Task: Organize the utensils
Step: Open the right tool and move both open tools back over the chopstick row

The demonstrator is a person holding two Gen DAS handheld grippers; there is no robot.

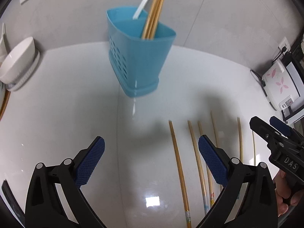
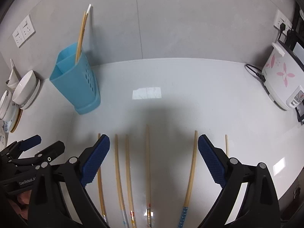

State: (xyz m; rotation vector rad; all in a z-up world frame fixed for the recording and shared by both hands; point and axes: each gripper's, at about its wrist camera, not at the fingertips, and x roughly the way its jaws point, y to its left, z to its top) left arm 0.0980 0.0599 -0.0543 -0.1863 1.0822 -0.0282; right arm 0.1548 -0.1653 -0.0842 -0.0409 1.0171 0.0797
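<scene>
Left wrist view: the left claw (image 1: pixel 151 146) stands wide apart over the white worktop (image 1: pixel 57 114), nothing between its blue pads. Ahead stands one blue utensil holder (image 1: pixel 139 57), tapered toward its base, with round holes down one side. Out of it rise a bunch of bamboo chopsticks (image 1: pixel 154 11), too close together to count, and one white handle (image 1: pixel 146 0). On the worktop to the right lie six loose chopsticks (image 1: pixel 177 155), roughly side by side, pale wood; the near ends of some carry coloured bands. The right claw (image 1: pixel 266 127) shows at the right edge, a hand behind it, its fingers apart and holding nothing. At the left edge a white bowl (image 1: pixel 18 58) leans on its side, and at the right sits a white rice cooker (image 1: pixel 279 85) with pink flowers.

Right wrist view: the right claw (image 2: pixel 153 146) is spread wide above the loose chopsticks (image 2: pixel 191 167), gripping none. Six are countable here as well: four between the pads, one partly behind the left pad, one beyond the right pad. Their near ends show printed patterns, one blue. The utensil holder (image 2: pixel 76 83) stands far left near the wall; a divider inside splits it into two compartments, and the standing chopsticks (image 2: pixel 80 36) sit in the rear one. The left claw (image 2: pixel 45 142) appears at lower left, fingers apart.
</scene>
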